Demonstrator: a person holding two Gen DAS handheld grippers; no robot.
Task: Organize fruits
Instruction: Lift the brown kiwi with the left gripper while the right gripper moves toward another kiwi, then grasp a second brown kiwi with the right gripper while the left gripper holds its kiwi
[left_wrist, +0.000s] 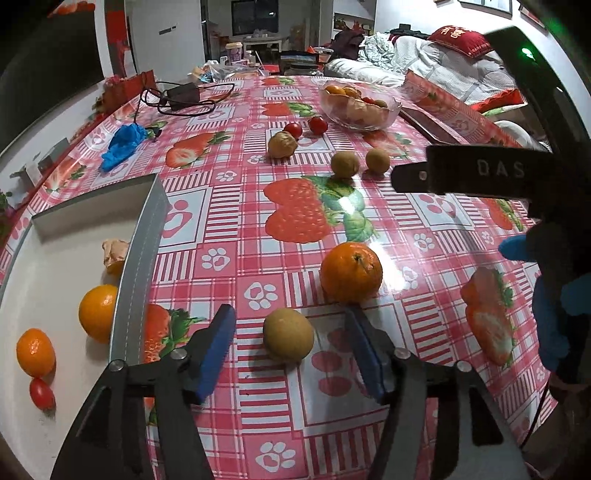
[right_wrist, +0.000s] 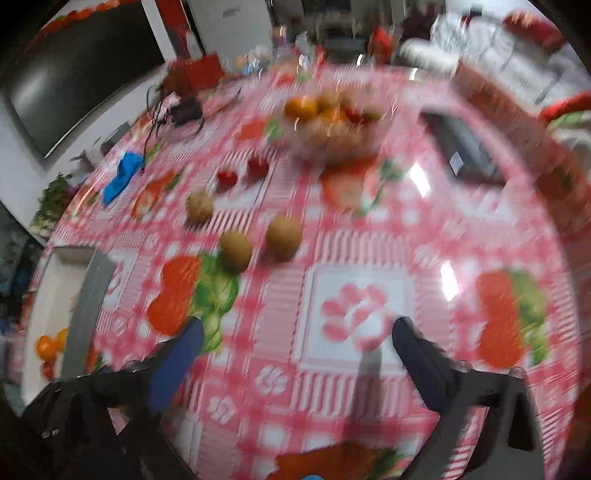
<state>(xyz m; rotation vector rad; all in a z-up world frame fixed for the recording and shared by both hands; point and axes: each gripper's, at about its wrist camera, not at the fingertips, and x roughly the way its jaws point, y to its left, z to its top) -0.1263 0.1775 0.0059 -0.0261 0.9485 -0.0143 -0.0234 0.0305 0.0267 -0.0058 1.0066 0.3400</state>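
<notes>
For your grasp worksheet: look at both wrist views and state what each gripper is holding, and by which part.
Nothing is held. The left gripper is open around a brown fruit without touching; the right gripper is open over bare tablecloth.

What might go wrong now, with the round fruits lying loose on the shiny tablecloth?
1. The brown fruit sits between the open left tool's pads; one pad touching first may roll it away.
2. The orange lies just behind and could get knocked.
3. The white box's wall stands close left; a carried fruit might hit it.
</notes>
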